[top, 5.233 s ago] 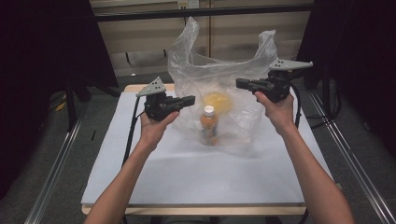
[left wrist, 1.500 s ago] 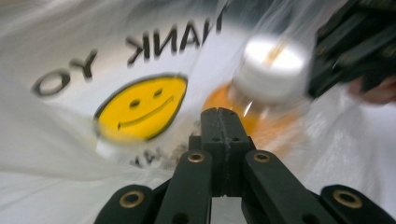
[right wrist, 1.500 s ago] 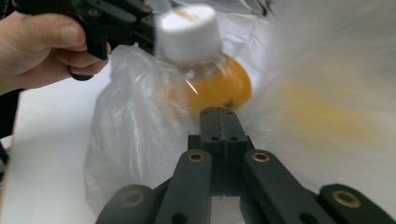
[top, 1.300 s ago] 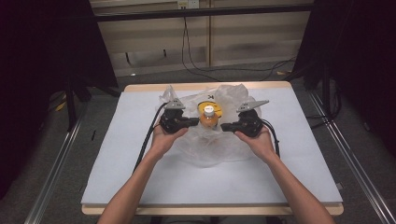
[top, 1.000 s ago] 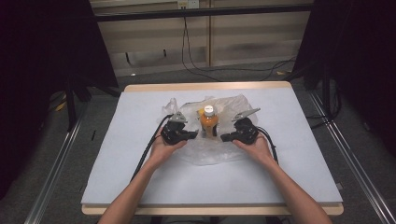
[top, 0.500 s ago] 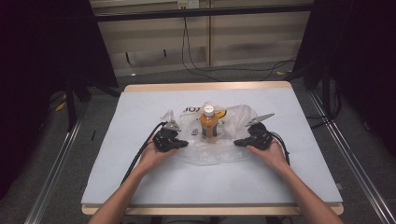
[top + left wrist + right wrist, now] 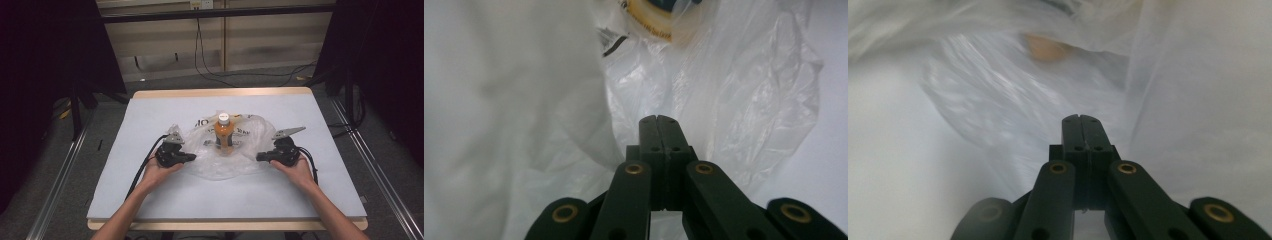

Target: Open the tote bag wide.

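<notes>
Clear plastic bag (image 7: 227, 150) lies flattened on table (image 7: 150, 190) around upright orange bottle (image 7: 224, 135); left gripper (image 7: 190, 158) and right gripper (image 7: 260, 157) both closed, each pinching a bag edge.

table evenly lit | surroundings dark | right gripper view blurred (motion)

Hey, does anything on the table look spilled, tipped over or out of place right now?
Nothing is spilled or tipped. The orange bottle stands upright with its cap on. The clear plastic bag lies crumpled and flattened around its base rather than enclosing it, with the left tongs and right tongs at its edges.
</notes>
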A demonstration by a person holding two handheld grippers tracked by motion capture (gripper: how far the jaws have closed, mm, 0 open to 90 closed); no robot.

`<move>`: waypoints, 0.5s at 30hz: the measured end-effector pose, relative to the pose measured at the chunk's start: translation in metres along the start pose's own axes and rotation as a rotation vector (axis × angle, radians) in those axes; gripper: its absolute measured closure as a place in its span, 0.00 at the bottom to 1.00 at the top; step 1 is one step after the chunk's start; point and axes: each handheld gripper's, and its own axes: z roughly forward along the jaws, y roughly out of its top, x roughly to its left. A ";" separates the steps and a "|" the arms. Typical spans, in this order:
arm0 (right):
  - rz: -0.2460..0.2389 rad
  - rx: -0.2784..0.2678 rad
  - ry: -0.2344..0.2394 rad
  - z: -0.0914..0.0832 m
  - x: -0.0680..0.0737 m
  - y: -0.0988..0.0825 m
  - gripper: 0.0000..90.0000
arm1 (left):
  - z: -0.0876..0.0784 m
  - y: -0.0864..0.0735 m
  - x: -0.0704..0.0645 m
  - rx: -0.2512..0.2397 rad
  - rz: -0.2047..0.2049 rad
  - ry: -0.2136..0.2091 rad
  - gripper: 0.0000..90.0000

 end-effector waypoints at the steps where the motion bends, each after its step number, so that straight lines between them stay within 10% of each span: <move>1: -0.002 -0.022 0.008 -0.003 0.002 0.001 1.00 | -0.001 0.001 -0.001 -0.008 0.008 -0.003 1.00; 15: -0.045 -0.215 -0.014 -0.052 0.014 0.042 1.00 | -0.040 0.045 -0.022 -0.187 0.083 -0.016 1.00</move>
